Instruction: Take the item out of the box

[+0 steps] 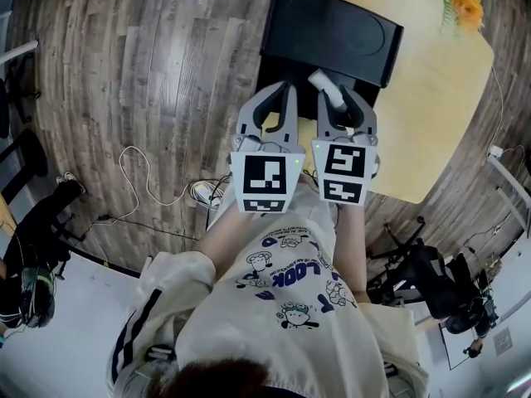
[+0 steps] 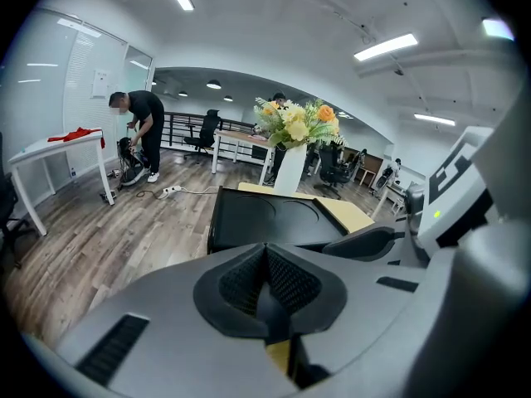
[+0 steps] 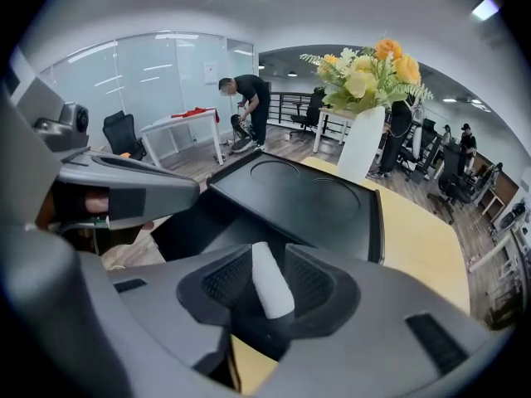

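A black box [image 1: 332, 31], its lid marked with two round recesses, lies on the yellow table [image 1: 440, 98]; it also shows as the box [image 3: 307, 197] straight ahead of the right gripper. A short white cylinder [image 3: 274, 293] stands between the jaws of my right gripper [image 3: 267, 264]. The pads stand slightly off it on both sides, so the gripper is open. In the head view the white cylinder [image 1: 325, 84] leans along the inner finger of the right gripper [image 1: 340, 98], at the box's near edge. My left gripper [image 1: 286, 89] is beside it, shut and empty, its pads meeting in the left gripper [image 2: 265, 264] view.
A white vase of yellow and orange flowers [image 3: 365, 139] stands at the table's far end behind the box. Cables and a power strip [image 1: 158, 181] lie on the wood floor to the left. A person [image 2: 141, 131] bends over by a white desk far back. Office chairs stand around.
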The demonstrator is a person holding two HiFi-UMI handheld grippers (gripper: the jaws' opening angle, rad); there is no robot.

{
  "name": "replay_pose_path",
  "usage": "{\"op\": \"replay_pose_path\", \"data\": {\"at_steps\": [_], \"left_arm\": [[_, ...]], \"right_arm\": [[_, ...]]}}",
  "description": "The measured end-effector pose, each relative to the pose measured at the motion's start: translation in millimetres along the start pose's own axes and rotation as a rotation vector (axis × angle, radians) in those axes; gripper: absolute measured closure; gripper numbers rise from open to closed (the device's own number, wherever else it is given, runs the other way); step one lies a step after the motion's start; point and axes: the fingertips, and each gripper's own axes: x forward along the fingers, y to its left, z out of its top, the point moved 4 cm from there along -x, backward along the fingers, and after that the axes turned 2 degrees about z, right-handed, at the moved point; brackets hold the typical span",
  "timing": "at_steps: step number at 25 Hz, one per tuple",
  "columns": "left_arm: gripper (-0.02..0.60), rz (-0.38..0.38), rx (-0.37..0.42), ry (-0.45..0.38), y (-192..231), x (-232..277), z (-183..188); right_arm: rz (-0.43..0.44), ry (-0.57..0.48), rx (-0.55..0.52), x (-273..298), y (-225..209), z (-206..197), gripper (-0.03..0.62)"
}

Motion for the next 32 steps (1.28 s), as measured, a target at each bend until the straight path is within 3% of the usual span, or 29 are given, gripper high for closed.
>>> {"op": "replay_pose_path", "data": {"at_steps": [10, 32], "left_arm": [[0.568, 0.006, -0.015, 0.026, 6.3, 8.9, -5.3], [0.568, 0.006, -0.032, 0.059, 10.6, 13.5, -10.9]], "right_arm": [[0.046, 0.143, -0.036, 18.6, 0.8, -12.6, 0.437], [0.105, 0.358, -0.166, 40.4, -0.5, -30.3, 0.424]]}}
